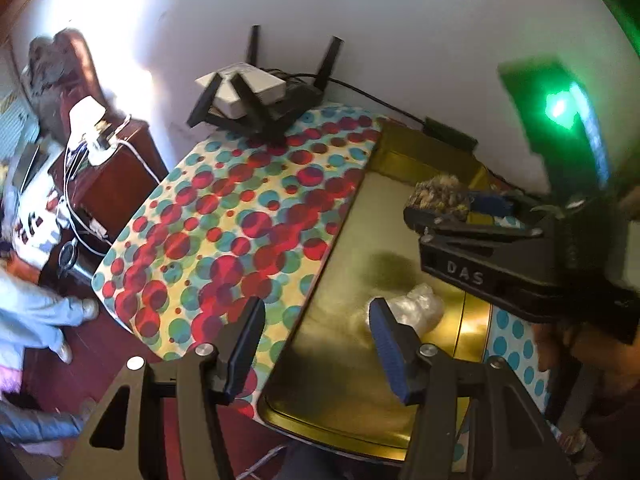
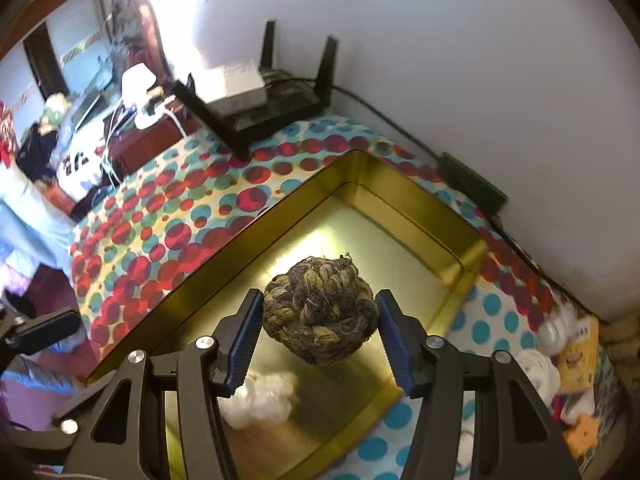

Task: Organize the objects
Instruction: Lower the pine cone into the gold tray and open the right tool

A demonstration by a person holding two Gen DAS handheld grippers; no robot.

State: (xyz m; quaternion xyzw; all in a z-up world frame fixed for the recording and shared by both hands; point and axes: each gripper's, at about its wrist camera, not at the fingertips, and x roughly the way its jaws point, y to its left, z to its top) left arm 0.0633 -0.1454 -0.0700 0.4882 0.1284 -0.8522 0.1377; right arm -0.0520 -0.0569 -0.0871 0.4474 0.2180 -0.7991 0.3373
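Over the spotted tablecloth (image 2: 168, 216), which covers the table from 7 to 1 o'clock in the right wrist view, sits the gold tin tray (image 2: 404, 196), open, shallow-walled, one corner toward 12 o'clock near the black router (image 2: 276, 112). Tray floor looks smooth and reflective; likely slick, things may slide on it. Right gripper (image 2: 320, 334) hangs above the tray floor, its blue pads pinching a braided rope ball (image 2: 320, 312) across the widest part, one pad at 9 and one at 3 o'clock of the ball. Ball looks light, fibrous, somewhat springy; rough cords should give good friction, so a grip across the middle seems sound, and a drop would probably do no harm, though it may roll. Left gripper (image 1: 316, 348) hovers over the tray's near edge, fingers spread with nothing between them. Just past its right finger, at 1 o'clock, lies a crumpled clear plastic wad (image 1: 418, 306) on the tray floor: very light, soft, crushable; best pinched through its bulk.
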